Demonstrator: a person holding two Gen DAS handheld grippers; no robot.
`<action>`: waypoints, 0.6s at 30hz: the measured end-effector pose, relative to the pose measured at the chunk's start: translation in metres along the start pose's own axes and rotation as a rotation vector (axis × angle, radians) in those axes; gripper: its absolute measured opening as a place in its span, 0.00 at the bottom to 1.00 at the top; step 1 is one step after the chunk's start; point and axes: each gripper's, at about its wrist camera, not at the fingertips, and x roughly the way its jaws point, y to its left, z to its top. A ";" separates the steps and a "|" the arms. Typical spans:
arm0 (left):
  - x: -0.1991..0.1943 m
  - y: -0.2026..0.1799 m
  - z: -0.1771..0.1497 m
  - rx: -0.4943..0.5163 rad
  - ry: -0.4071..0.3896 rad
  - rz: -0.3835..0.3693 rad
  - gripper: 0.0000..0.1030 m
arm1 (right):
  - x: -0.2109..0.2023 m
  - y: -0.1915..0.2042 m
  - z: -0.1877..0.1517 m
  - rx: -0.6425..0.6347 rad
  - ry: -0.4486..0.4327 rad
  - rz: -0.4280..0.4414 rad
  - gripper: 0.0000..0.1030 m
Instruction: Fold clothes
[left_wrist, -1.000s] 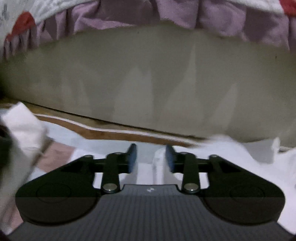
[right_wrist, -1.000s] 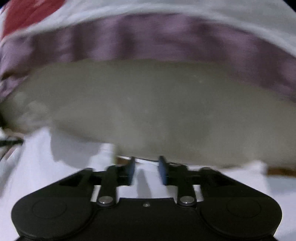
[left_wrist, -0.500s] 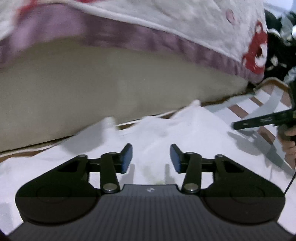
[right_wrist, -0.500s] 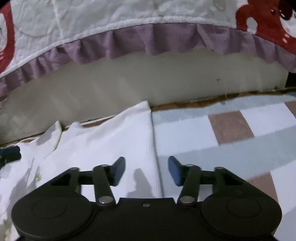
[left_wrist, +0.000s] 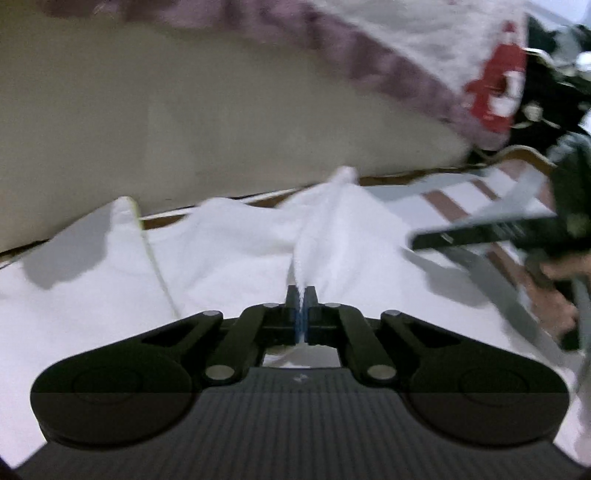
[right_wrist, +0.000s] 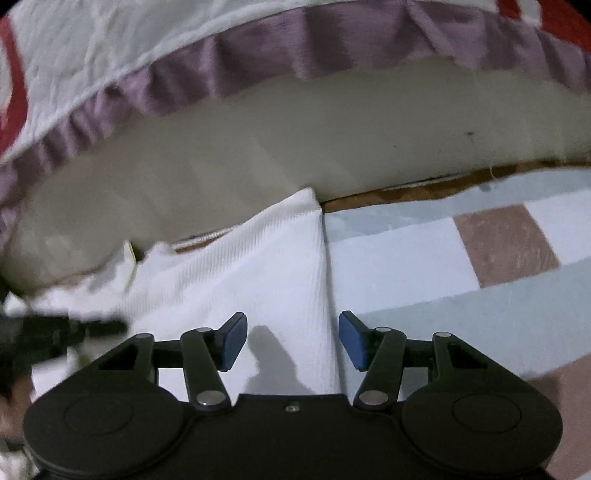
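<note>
White garment (right_wrist: 258, 266); pale blue, white, brown checked sheet (right_wrist: 461, 266); purple-frilled white quilt (right_wrist: 258, 62), red motifs.

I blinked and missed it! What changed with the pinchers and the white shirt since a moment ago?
The left gripper snapped shut on a ridge of the white garment, pinching the cloth up between its pads. The right gripper opened wider over the garment's edge, gripping nothing. The garment stayed on the checked mat by the bed.
</note>
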 end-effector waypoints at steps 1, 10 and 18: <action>-0.006 -0.007 -0.006 0.028 -0.006 -0.008 0.01 | -0.003 0.001 0.001 0.018 -0.019 0.001 0.59; -0.031 -0.081 -0.080 0.483 0.027 0.140 0.02 | -0.020 0.049 0.007 -0.043 -0.074 0.156 0.65; -0.051 -0.091 -0.087 0.532 0.040 0.157 0.05 | 0.021 0.061 -0.015 -0.102 0.035 0.045 0.65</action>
